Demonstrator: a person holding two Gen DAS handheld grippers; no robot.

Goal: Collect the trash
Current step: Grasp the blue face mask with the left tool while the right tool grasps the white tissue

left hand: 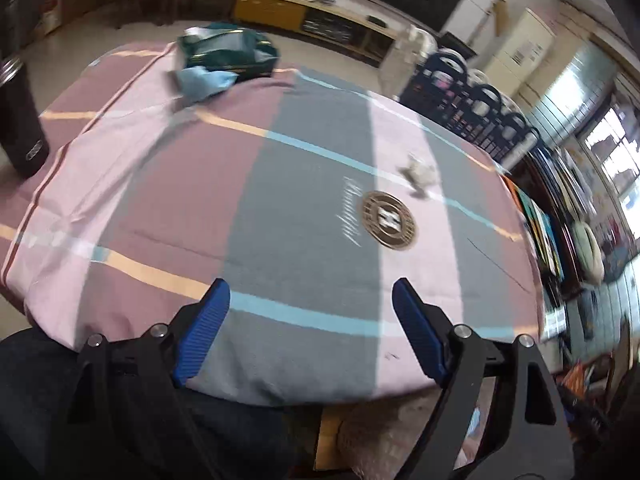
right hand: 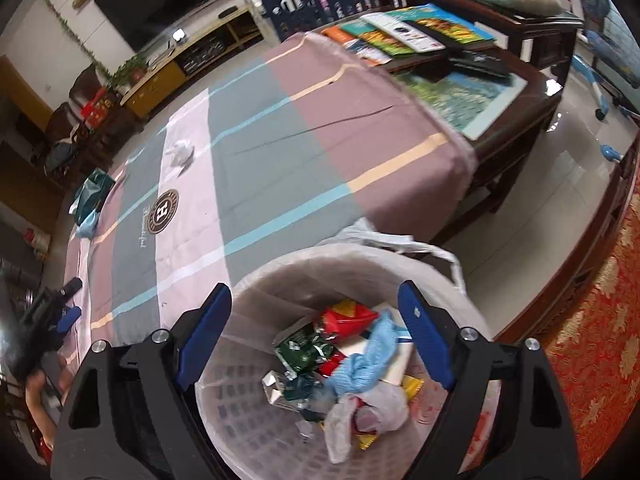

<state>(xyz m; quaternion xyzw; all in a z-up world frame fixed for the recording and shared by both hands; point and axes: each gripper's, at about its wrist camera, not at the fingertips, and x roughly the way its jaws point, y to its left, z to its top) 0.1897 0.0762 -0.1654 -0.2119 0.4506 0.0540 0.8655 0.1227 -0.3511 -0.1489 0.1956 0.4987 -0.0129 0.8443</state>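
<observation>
A bench covered by a cloth of pink, mauve and grey-green blocks with thin blue and peach stripes (left hand: 168,184) fills both views; a round brown-and-gold emblem (left hand: 389,219) printed near its middle serves as the landmark.

In the left wrist view, going left to right: a tall dark cylindrical flask (left hand: 20,120) stands at the cloth's edge, far left of the emblem. Up and left of the emblem, at the far edge, a dark green foil packet (left hand: 228,50) lies with a pale blue crumpled cloth or tissue (left hand: 204,82) touching it. Just up and right of the emblem sits a small white crumpled tissue (left hand: 418,178). The left tongs (left hand: 310,328), blue-padded, stand wide apart below the emblem with nothing between them.

In the right wrist view, the right tongs (right hand: 316,336) also stand wide apart and empty, hovering over a white plastic bin lined with a translucent bag (right hand: 248,380), which sits off the bench's near edge, below and right of the emblem. Inside are red, green and yellow wrappers, a blue cloth and white tissue.

Judging by this, the job is well along: much trash is binned, while the green packet, blue piece and white tissue remain to collect.
</observation>
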